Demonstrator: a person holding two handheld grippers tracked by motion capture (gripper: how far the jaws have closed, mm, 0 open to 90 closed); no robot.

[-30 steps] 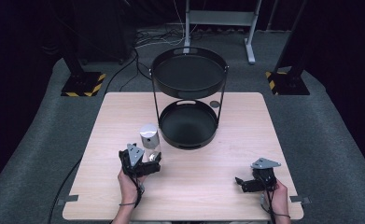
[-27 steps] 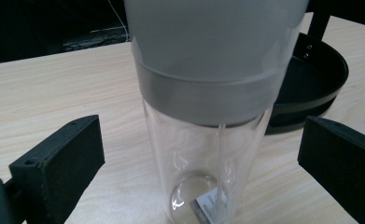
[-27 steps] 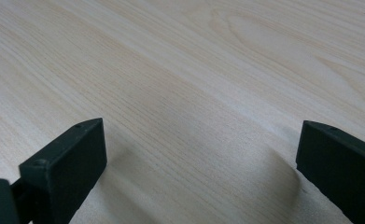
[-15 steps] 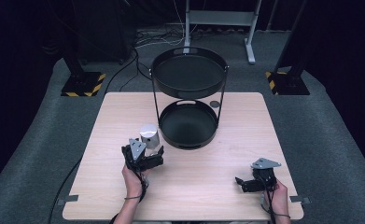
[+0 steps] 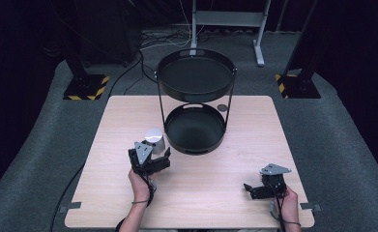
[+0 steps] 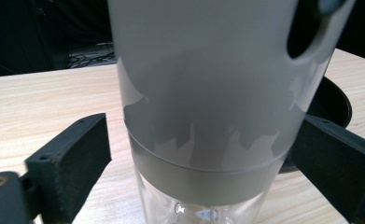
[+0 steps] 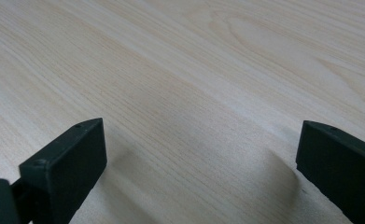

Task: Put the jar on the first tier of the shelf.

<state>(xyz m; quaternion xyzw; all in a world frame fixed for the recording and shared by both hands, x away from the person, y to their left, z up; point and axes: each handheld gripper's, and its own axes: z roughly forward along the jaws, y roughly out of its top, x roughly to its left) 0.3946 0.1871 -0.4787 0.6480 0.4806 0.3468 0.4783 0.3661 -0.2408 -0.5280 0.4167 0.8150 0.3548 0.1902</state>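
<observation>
Your tabletop (image 5: 225, 193) carries the two-tier black tray stand (image 5: 195, 111) at its far middle, handy for loading. The grey-topped clear canister (image 5: 154, 139) stands upright just left of it; your left claw (image 5: 153, 155) has been closing around it, a gap still showing. Your right claw (image 5: 254, 189) rests spread, empty, near the right corner.
</observation>
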